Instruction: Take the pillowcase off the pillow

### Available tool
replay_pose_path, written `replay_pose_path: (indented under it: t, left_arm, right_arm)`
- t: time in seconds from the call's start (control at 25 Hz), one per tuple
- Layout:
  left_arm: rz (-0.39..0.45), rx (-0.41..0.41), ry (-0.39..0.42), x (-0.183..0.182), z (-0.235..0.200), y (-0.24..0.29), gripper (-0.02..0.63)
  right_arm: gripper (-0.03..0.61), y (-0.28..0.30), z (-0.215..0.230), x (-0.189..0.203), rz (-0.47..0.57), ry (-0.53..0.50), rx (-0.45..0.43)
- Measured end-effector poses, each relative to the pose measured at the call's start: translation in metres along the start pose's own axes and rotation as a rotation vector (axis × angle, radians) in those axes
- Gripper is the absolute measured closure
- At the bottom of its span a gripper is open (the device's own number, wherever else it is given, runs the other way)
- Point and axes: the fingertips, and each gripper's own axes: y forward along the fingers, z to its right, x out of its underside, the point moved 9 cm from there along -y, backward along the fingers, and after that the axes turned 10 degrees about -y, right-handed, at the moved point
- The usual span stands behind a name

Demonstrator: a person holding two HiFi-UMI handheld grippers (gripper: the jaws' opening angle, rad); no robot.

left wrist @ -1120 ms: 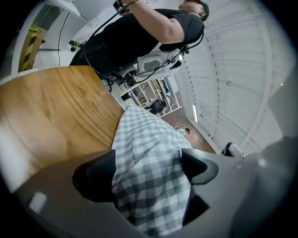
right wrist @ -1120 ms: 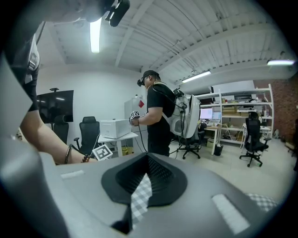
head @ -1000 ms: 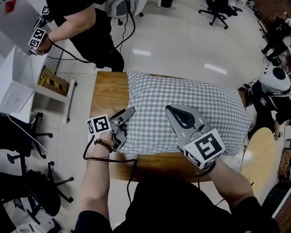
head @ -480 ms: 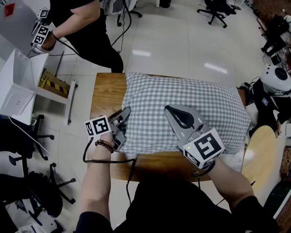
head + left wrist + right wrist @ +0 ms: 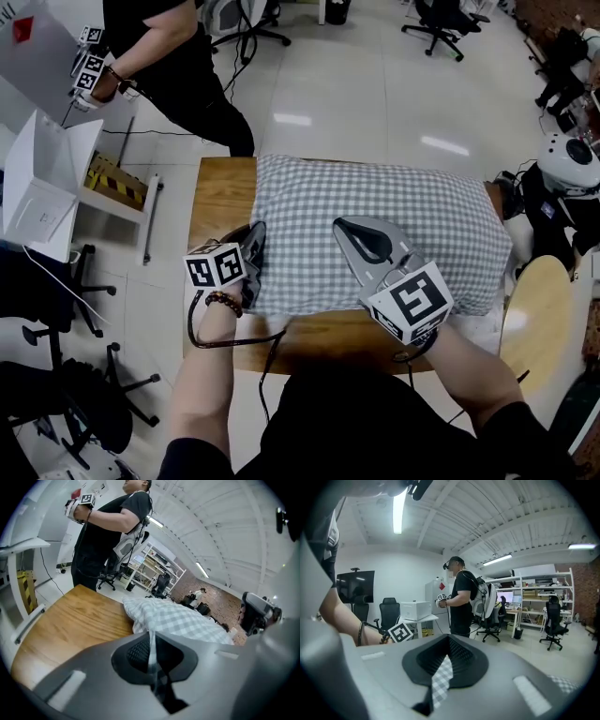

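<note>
A pillow in a grey-and-white checked pillowcase point(image 5: 412, 211) lies across the wooden table point(image 5: 217, 192). My left gripper point(image 5: 253, 239) sits at the pillow's near left corner. Its jaws have just been closing and now pinch a thin fold of the checked cloth point(image 5: 151, 651). In the left gripper view the rest of the pillowcase point(image 5: 180, 620) stretches away beyond my left gripper point(image 5: 153, 665). My right gripper point(image 5: 345, 227) rests on the pillow's near middle. In the right gripper view my right gripper point(image 5: 440, 670) is shut on a strip of checked fabric point(image 5: 439, 679).
A person in black point(image 5: 178, 56) stands beyond the table's far left corner, holding other grippers. A white box point(image 5: 42, 178) and office chairs point(image 5: 56, 281) stand to the left. A round wooden stool point(image 5: 534, 323) and a white helmet point(image 5: 570, 159) are at the right.
My left gripper has rolled so that its marker cube faces up, lifted slightly, and shut on the pillowcase edge. My right gripper has shifted a little to the left, still shut on the cloth.
</note>
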Motion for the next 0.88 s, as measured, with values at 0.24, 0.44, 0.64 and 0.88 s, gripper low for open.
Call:
replay_pose_path:
  t: [0.24,0.44,0.64,0.88]
  left_arm:
    - [0.018,-0.106,0.094,0.004,0.012,-0.012,0.607]
    - [0.038,-0.200,0.127,0.007,0.019,-0.026,0.607]
    - [0.055,-0.245,0.141,0.007,0.024,-0.034,0.607]
    - [0.095,-0.304,0.139,0.022,0.030,-0.039,0.607]
  right_arm:
    - [0.578,-0.016,-0.007,-0.002,-0.008,-0.013,0.029]
    - [0.578,-0.043,-0.001,-0.002,-0.045,-0.030,0.070]
    - [0.577,-0.087,0.016,0.004,-0.109,-0.067,0.160]
    - [0.578,-0.165,0.053,0.037,-0.179,-0.077,0.267]
